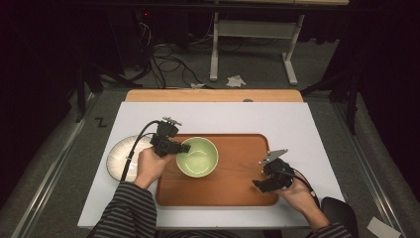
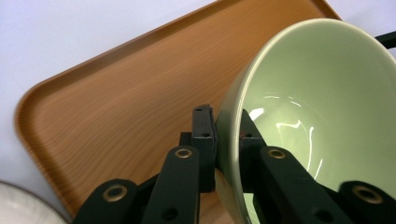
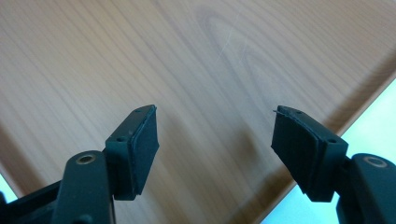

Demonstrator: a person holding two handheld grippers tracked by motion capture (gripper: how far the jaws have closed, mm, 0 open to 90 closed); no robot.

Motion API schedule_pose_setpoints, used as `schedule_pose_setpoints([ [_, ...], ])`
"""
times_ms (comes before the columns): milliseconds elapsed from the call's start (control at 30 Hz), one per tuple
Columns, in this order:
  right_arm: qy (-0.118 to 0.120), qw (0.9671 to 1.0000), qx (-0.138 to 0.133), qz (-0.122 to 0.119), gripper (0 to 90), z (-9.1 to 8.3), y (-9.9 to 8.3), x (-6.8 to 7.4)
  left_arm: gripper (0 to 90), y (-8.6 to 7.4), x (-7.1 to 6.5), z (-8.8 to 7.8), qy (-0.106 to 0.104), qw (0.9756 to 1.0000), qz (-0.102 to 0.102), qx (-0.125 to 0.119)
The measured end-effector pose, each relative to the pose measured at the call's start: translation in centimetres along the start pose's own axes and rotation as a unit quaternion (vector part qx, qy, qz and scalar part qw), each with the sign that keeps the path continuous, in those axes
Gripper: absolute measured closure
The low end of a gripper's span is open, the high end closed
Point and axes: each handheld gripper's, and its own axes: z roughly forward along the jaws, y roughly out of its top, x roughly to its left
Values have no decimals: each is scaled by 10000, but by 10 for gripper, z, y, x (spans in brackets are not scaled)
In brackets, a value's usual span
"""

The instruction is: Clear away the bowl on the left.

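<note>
A pale green bowl [image 1: 197,156] sits on the left half of a wooden tray [image 1: 237,171]. My left gripper [image 1: 184,148] is shut on the bowl's left rim. In the left gripper view the bowl [image 2: 317,107] looks tilted, its wall pinched between the two black jaws, one outside and one inside, with my left gripper [image 2: 227,135] clamped on it. My right gripper [image 1: 258,183] hovers over the tray's right front part, open. In the right gripper view my right gripper [image 3: 215,140] has its jaws spread wide above bare tray wood [image 3: 187,70], nothing between them.
A white ribbed plate [image 1: 118,154] lies on the white table [image 1: 297,124] left of the tray, partly under the left hand and cable. A wooden strip [image 1: 213,95] runs along the table's far edge. The tray's right half is bare.
</note>
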Motion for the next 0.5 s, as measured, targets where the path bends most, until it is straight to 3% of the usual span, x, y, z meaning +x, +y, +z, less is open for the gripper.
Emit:
schedule_pose_setpoints([
  [500, 3, 10000, -13, -7, 334, -1, 0, 0, 832, 13, -7, 32, -78, 9997, 13, 210],
])
